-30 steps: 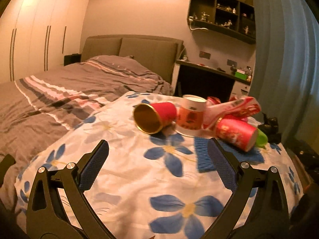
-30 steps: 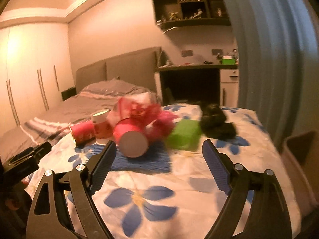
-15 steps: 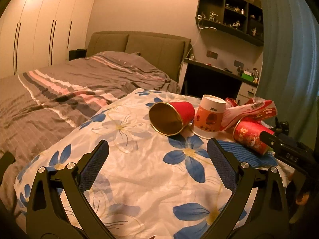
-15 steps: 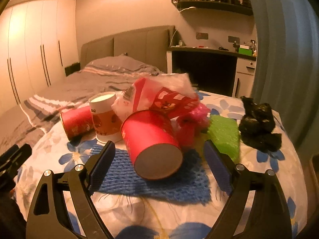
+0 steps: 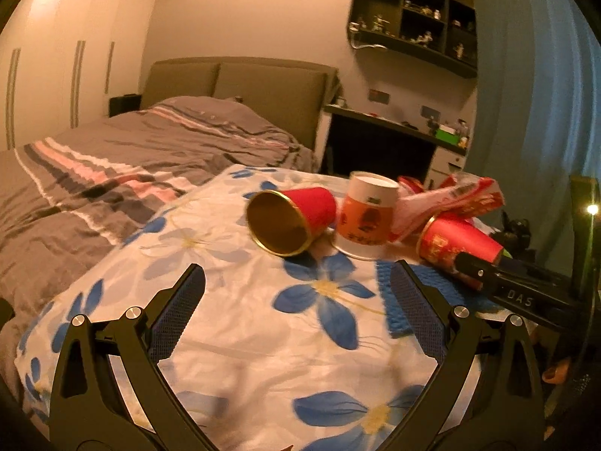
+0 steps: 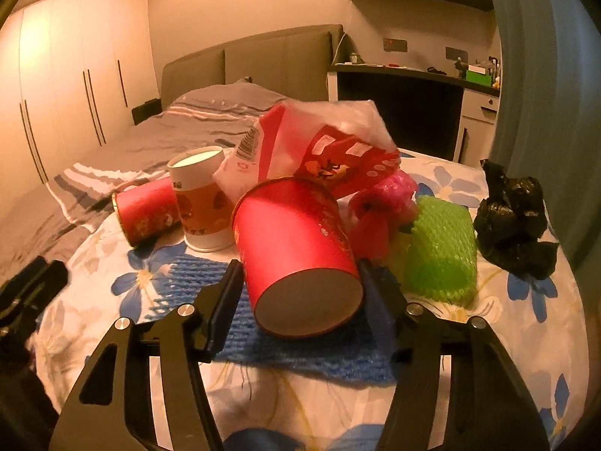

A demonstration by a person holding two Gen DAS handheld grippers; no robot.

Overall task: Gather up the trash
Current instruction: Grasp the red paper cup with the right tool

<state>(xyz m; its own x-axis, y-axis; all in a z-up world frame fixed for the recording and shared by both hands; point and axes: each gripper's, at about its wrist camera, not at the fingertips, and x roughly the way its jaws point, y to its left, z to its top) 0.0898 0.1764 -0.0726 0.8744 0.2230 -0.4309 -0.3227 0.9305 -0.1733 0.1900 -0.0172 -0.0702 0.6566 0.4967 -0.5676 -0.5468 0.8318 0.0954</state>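
The letters "DAS" stand in pale print on the black arm of the right tongs, just right of the fallen red cup; a barcode shows on the plastic wrapper behind that cup, its digits too small to read. Print on the cups is illegible.

The floral-clothed desk lies bare along its near edge and left side, giving open passage up to the tipped red cup and the upright white-and-orange cup toward the far edge. On the right side the trash is packed close: the big red cup fills the gap between the right gripper jaws, with the red-and-white wrapper, pink bag and green mesh pack touching or just beside it. The black bag blocks the right edge, with bare cloth nearer
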